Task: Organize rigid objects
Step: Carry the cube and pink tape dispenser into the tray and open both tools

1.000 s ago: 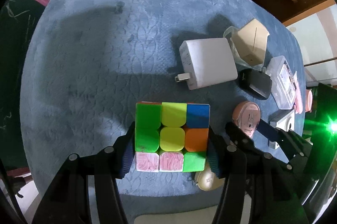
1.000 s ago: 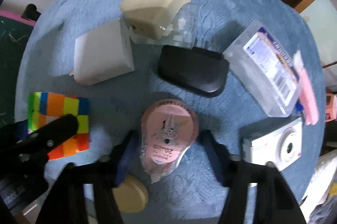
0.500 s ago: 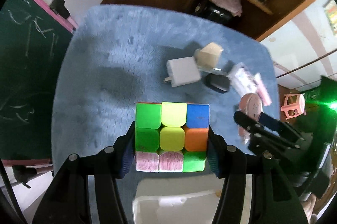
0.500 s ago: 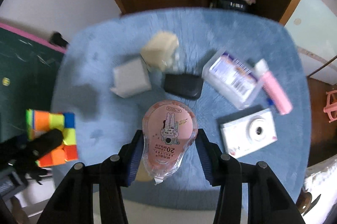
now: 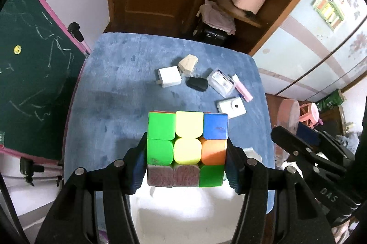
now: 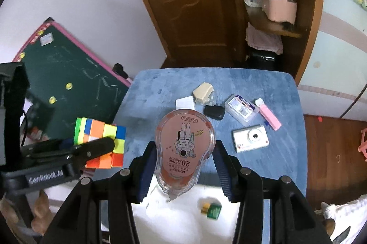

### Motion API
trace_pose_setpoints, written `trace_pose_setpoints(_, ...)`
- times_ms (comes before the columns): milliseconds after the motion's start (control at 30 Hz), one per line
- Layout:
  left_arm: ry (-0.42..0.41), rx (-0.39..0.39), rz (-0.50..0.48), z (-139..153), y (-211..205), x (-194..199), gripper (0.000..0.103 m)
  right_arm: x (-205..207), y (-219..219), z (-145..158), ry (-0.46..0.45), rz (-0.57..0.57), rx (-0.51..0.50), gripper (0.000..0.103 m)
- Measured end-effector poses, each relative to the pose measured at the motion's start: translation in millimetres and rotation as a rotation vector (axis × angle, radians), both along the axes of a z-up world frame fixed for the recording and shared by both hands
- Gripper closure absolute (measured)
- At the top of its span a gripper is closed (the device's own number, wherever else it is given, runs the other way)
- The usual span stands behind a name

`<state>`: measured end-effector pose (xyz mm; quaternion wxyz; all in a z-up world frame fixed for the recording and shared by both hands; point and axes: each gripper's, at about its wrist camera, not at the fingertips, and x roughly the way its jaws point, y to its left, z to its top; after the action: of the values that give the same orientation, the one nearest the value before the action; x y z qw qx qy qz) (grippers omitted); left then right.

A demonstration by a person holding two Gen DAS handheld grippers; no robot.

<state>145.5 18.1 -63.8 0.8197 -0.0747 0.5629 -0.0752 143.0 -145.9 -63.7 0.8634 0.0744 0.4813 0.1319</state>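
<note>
You hold the puzzle cube (image 5: 187,148) clamped in your left hand-held gripper (image 5: 186,163) and the correction tape (image 6: 184,148) gripped lengthwise in your right hand-held gripper (image 6: 183,167), both raised over the white bin (image 6: 183,218) (directly below, at the desk's (image 6: 284,94) near edge).

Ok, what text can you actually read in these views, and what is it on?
"20M x 5mm" and "ACT60910": tape dispenser, printed upside down in the right fingers.
"DAS": right gripper body.
"GenRobot.ai": left gripper body.
Clear box label, camera print, wall poster: too small to read.
</note>
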Motion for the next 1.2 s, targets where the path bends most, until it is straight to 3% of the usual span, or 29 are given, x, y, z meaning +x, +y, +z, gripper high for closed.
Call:
trace_pose_setpoints(167,-0.011,0.046,-0.028,0.5,-11.0,-35.9,0.042,-39.9,-7.9,3.0,-0.014,0.026,-0.02,0.053)
trace_pose_setpoints(300,0.015,0.083,-0.042,-21.6,-17.1,-56.1,0.042,-70.1,-13.0,-10.6,0.012,0.041,-0.039,0.053)
trace_pose_setpoints(833,0.3,0.158,-0.139,-167.5,-52.5,-109.9,0.042,-117.4,0.1,-155.9,0.293,0.114,-0.197,0.053)
trace_pose_setpoints(1000,0.333,0.188,-0.155,-193.5,-56.9,-112.7,0.042,-119.9,2.5,-192.1,0.356,0.131,-0.256,0.053)
trace_pose_setpoints(1200,0.332,0.22,-0.178,-207.0,-65.9,-113.7,0.042,-118.6,3.8,-212.3,0.395,0.148,-0.301,0.053)
